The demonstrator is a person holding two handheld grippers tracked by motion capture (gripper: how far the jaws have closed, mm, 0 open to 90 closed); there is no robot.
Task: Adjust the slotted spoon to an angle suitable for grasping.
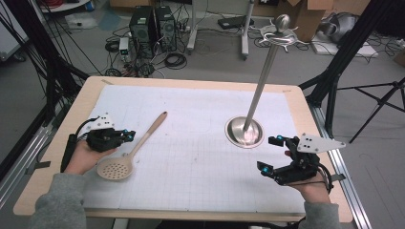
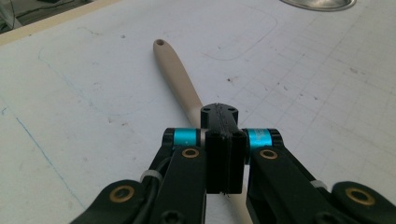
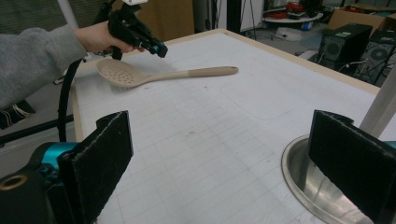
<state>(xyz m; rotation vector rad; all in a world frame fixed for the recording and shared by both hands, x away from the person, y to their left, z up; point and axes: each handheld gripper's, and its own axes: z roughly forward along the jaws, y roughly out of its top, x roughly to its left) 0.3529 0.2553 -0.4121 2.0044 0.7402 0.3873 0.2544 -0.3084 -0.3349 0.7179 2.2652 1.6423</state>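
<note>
A beige slotted spoon (image 1: 138,145) lies on the white gridded mat (image 1: 191,162), its perforated bowl toward the near left and its handle pointing to the far right. My left gripper (image 1: 131,135) hovers just over the handle with its jaws pressed together and nothing between them. In the left gripper view the handle (image 2: 175,70) runs away under the closed tip (image 2: 219,112). My right gripper (image 1: 267,153) stands open at the near right, empty, beside the round steel base (image 1: 234,131). From the right gripper view, the spoon (image 3: 177,74) and the left gripper (image 3: 159,48) appear beyond the wide-apart pads (image 3: 102,158).
A steel pole (image 1: 262,76) with a ball top rises, leaning, from the round base (image 3: 299,182) at the mat's right. The wooden table edge (image 1: 191,82) frames the mat. Computer towers (image 1: 153,26), cables and tripod legs stand on the floor beyond.
</note>
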